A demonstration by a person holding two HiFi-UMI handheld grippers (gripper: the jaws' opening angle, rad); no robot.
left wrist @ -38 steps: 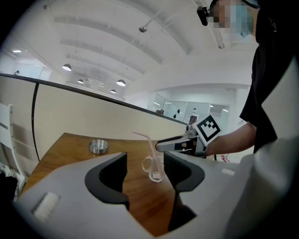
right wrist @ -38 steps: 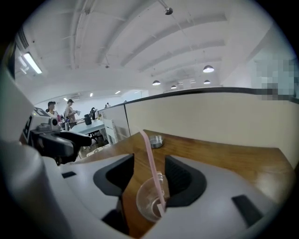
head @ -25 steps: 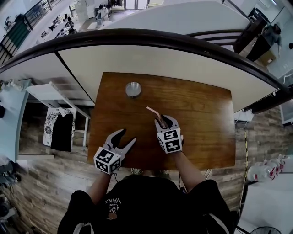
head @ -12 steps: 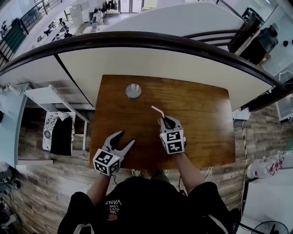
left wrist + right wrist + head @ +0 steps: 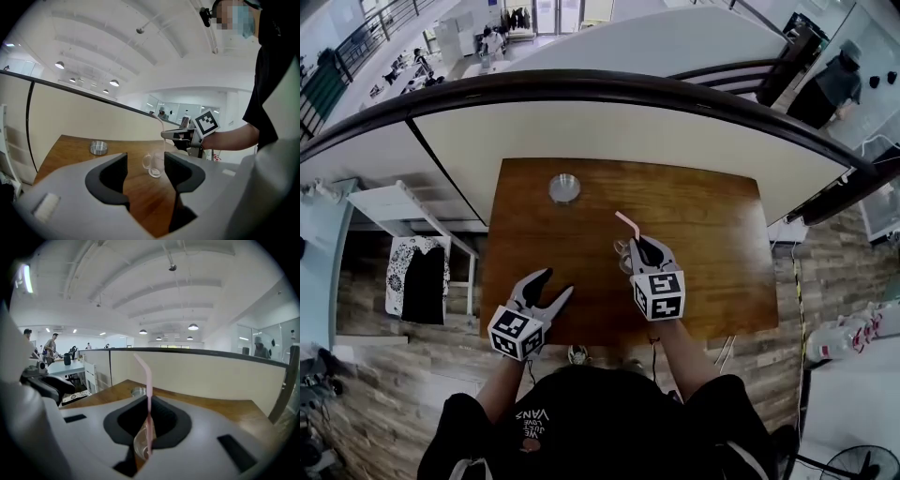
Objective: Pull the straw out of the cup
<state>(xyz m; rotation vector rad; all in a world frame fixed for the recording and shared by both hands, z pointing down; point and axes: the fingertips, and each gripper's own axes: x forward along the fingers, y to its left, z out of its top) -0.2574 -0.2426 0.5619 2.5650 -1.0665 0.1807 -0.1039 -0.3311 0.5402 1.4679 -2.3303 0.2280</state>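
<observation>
A clear glass cup (image 5: 622,251) with a handle stands on the wooden table (image 5: 712,234). A pink bent straw (image 5: 627,225) rises from it, and its lower end reaches into the cup (image 5: 142,445). My right gripper (image 5: 641,249) is above the cup, shut on the straw (image 5: 148,390) below its bend. My left gripper (image 5: 550,285) hovers open and empty over the table's near left part. The left gripper view shows the cup (image 5: 153,164), the straw (image 5: 163,138) and the right gripper (image 5: 174,135) beyond my open left gripper (image 5: 145,161).
A small round metal dish (image 5: 564,187) sits near the table's far edge, left of centre, also visible as the dish (image 5: 99,148) and the dish (image 5: 138,391). A curved partition wall (image 5: 609,131) runs right behind the table. A white rack (image 5: 403,211) stands to the left.
My right gripper's jaws have closed on the straw and the gripper has risen, lifting the straw upward in the cup. The left gripper has stayed in place.
</observation>
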